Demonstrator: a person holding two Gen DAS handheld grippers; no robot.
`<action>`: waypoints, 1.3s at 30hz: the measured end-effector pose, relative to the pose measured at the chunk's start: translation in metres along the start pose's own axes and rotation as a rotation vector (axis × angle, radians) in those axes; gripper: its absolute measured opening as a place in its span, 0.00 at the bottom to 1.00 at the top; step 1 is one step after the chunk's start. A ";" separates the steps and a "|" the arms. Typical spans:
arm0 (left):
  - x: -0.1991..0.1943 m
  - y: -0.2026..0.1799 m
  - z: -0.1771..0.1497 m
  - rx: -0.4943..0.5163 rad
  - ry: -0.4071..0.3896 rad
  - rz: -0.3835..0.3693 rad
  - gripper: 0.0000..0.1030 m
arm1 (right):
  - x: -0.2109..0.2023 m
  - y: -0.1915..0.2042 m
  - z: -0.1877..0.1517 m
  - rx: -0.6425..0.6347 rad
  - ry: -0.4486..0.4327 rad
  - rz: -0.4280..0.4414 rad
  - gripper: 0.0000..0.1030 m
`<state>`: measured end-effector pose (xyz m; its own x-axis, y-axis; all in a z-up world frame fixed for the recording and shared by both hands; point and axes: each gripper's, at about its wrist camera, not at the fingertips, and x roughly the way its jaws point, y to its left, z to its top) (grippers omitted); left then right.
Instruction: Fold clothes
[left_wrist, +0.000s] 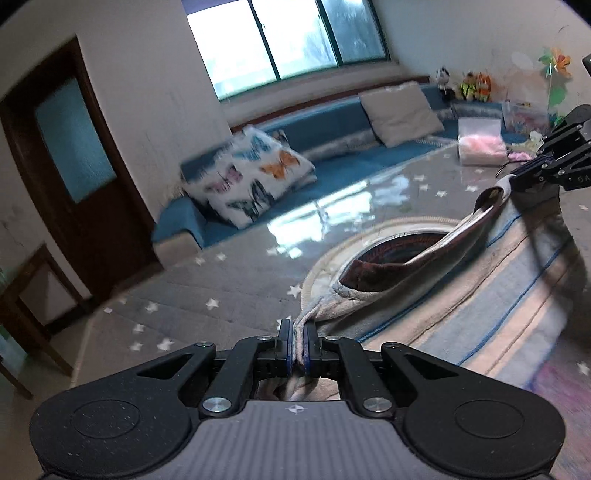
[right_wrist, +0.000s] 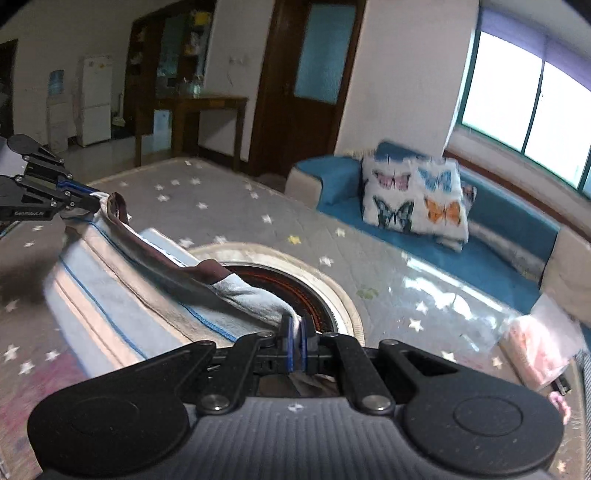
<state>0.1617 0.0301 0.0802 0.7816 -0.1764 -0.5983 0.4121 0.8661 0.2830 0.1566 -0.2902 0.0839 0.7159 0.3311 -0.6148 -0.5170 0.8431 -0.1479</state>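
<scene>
A striped garment (left_wrist: 491, 280) in pale blue, beige and white, with a dark maroon collar band (left_wrist: 388, 273), hangs stretched between my two grippers above the floor. My left gripper (left_wrist: 298, 341) is shut on one corner of its top edge. At the right edge of the left wrist view, my right gripper (left_wrist: 517, 181) pinches the other corner. In the right wrist view my right gripper (right_wrist: 295, 341) is shut on the striped garment (right_wrist: 122, 295), and my left gripper (right_wrist: 94, 195) holds the far end at the left.
A grey star-patterned carpet (left_wrist: 177, 299) and a round rug (right_wrist: 332, 291) lie below. A blue sofa (right_wrist: 491, 236) with a butterfly cushion (right_wrist: 413, 199) runs under the window. A clear bag of pink things (right_wrist: 543, 350) sits on the floor. A wooden door (left_wrist: 70, 147) and table (right_wrist: 207, 110) stand farther off.
</scene>
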 end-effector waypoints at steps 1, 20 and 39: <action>0.014 0.002 0.003 -0.006 0.022 -0.007 0.06 | 0.012 -0.004 0.000 0.012 0.014 0.001 0.03; 0.101 0.032 0.003 -0.209 0.126 0.074 0.35 | 0.103 -0.058 -0.022 0.287 0.037 -0.065 0.12; 0.118 0.030 -0.011 -0.296 0.174 -0.019 0.32 | 0.118 -0.063 -0.041 0.374 0.073 -0.057 0.13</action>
<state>0.2614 0.0408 0.0098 0.6728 -0.1333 -0.7277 0.2522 0.9660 0.0562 0.2544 -0.3214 -0.0113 0.6964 0.2601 -0.6689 -0.2608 0.9600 0.1018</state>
